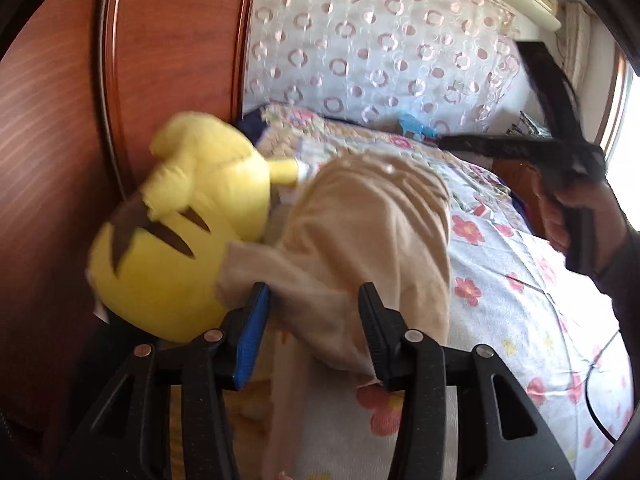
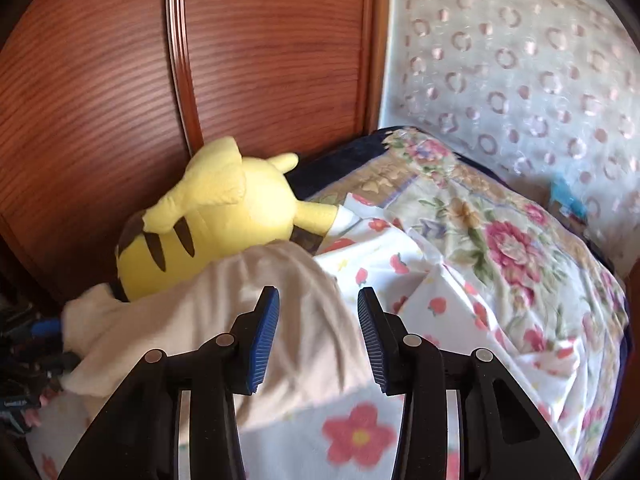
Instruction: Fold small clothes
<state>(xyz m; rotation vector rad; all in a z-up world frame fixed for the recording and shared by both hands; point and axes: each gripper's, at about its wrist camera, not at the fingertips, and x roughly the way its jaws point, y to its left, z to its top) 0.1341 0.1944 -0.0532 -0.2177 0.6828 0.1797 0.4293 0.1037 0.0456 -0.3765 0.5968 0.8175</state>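
Your garment (image 1: 360,240): small beige piece of soft cloth, crumpled, bunched into rounded heap with long creases. It lies on flowered bed sheet (image 1: 520,280), one edge pressed against yellow plush toy (image 1: 180,248) by headboard. Near edge hangs loose toward you, one flap sticking out sideways. You can't tell which kind of garment.

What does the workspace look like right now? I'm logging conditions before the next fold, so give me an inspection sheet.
Surface: bed with floral sheet.
Job's things: beige garment lying rumpled, leaning on the toy.
Clutter: yellow plush toy; flowered quilt.
Grippers: left claw open, garment between its jaws; right claw open over the garment.
Cables: black cable on the sheet.
Surroundings: wooden headboard, patterned curtain.
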